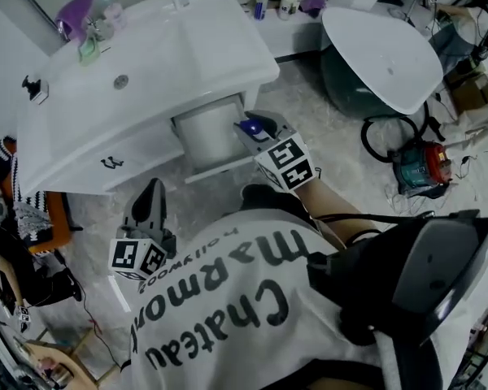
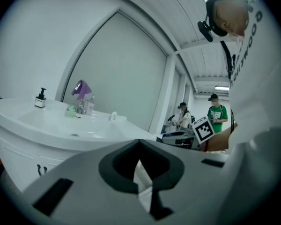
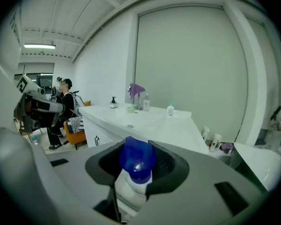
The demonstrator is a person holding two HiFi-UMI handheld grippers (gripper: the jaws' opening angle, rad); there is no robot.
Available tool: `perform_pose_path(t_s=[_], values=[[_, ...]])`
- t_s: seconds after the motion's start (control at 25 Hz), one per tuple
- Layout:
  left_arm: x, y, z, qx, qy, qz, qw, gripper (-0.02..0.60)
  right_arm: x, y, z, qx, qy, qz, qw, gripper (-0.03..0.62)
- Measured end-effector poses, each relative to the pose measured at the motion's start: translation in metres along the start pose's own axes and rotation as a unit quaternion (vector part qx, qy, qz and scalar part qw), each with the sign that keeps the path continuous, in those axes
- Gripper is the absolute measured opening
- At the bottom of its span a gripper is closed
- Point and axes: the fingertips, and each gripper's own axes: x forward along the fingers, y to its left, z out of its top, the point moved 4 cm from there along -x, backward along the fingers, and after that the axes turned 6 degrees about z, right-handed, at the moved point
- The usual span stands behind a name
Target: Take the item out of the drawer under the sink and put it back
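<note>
- Pale speckled floor [image 1: 309,104] fills the head view, with a white sink vanity [image 1: 146,63] at upper left and a white tub [image 1: 382,47] at upper right.
- Off the vanity's right corner, the right gripper [image 1: 260,128] is clamped on a white bottle [image 1: 250,125] with a blue cap. The bottle is held in the air, outside the cabinet.
- Lower left, the left gripper [image 1: 153,189] hangs in front of the drawer front, near its dark handle [image 1: 110,162], and touches nothing.
- A red and teal machine [image 1: 423,165] sits on the floor at right, and an orange chair [image 1: 53,218] stands at the left edge.
- In the left gripper view, the jaws are drawn together to a thin slit with nothing between them.
- Beyond them lies the basin top with a soap dispenser [image 2: 40,99] and a purple object [image 2: 82,88] by the tap.
- Further right is the other gripper's marker cube [image 2: 203,129], and two people [image 2: 218,111] stand far back.
- In the right gripper view, the blue cap stands upright between the dark pads [image 3: 171,165]. The pads grip the bottle's white shoulder on both sides, with the jaws roughly half apart.
- Behind it the vanity runs across the middle, with a small bottle [image 3: 170,109] on its top. The left gripper shows at the far left.
</note>
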Motion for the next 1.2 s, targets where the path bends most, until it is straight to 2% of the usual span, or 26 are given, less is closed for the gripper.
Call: perform_pose_path(t_s=[0.16, 0.32, 0.6, 0.72, 0.84, 1.2], values=[[0.002, 0.0, 0.015, 0.0, -0.015, -0.028, 0.9995, 0.005, -0.031, 0.005, 0.031, 0.022, -0.045, -0.016, 0.999, 0.141], [0.007, 0.003, 0.03, -0.002, -0.027, -0.041, 0.9988, 0.005, -0.066, -0.004, 0.066, 0.032, -0.085, -0.042, 0.995, 0.141], [0.025, 0.003, 0.057, -0.009, -0.044, -0.019, 0.9988, 0.005, -0.115, -0.039, 0.115, 0.012, -0.146, -0.085, 0.986, 0.141], [0.029, -0.003, 0.066, 0.003, -0.05, -0.004, 0.9987, 0.005, -0.127, -0.06, 0.13, 0.004, -0.175, -0.094, 0.98, 0.141], [0.037, -0.007, 0.073, -0.012, -0.06, 0.014, 0.998, 0.005, -0.131, -0.083, 0.14, 0.0, -0.191, -0.089, 0.978, 0.141], [0.071, -0.029, 0.085, -0.033, -0.079, 0.064, 0.9943, 0.005, -0.097, -0.141, 0.15, -0.014, -0.181, -0.037, 0.983, 0.141]])
